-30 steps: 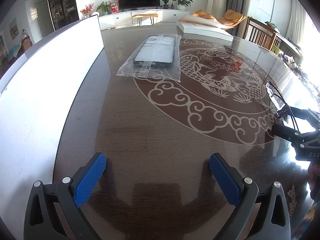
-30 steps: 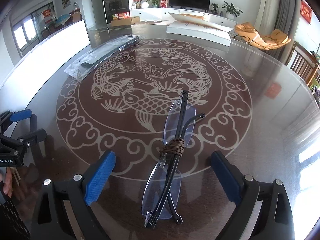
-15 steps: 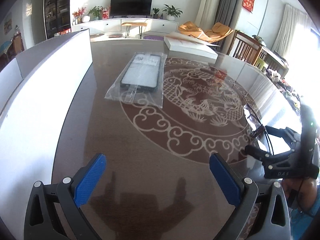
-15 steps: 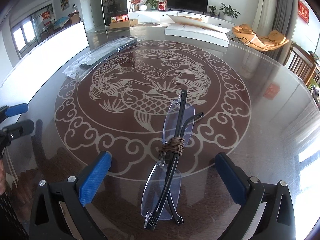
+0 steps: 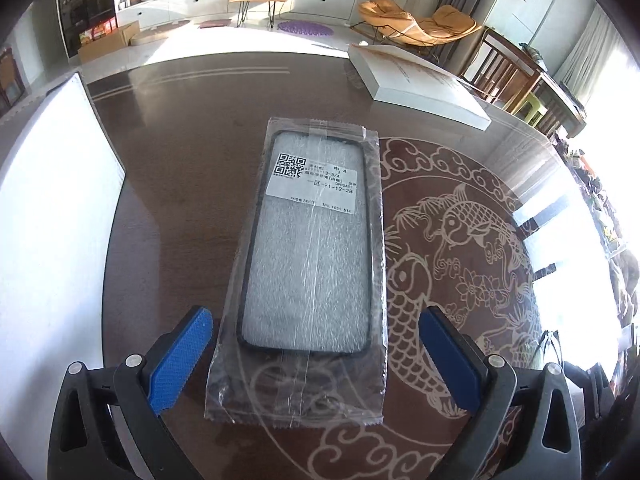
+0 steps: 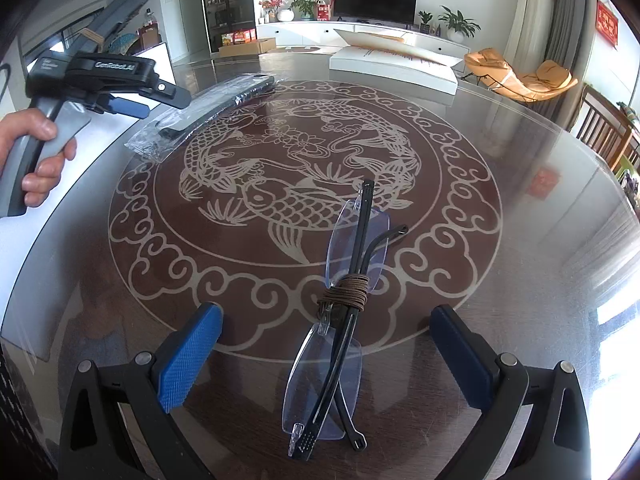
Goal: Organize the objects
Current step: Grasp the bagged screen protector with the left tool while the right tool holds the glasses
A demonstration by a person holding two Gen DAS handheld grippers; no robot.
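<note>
A phone case sealed in a clear plastic bag (image 5: 308,256) lies on the round glass-topped table (image 5: 168,184); it also shows in the right wrist view (image 6: 212,108). My left gripper (image 5: 314,360) is open, its blue fingers on either side of the bag's near end, just above it. Folded rimless glasses (image 6: 344,312), bound with a brown cord, lie on the table. My right gripper (image 6: 326,356) is open with the glasses lying between its fingers. The left gripper, held by a hand, shows in the right wrist view (image 6: 120,106) over the bag.
A tall white panel (image 5: 48,216) stands along the table's left edge. A flat white box (image 5: 416,84) lies at the far side, also in the right wrist view (image 6: 392,68). Wooden chairs (image 5: 516,68) stand at the right.
My left gripper has moved forward across the table to the bagged phone case, which now lies between its fingers. My right gripper has stayed over the glasses.
</note>
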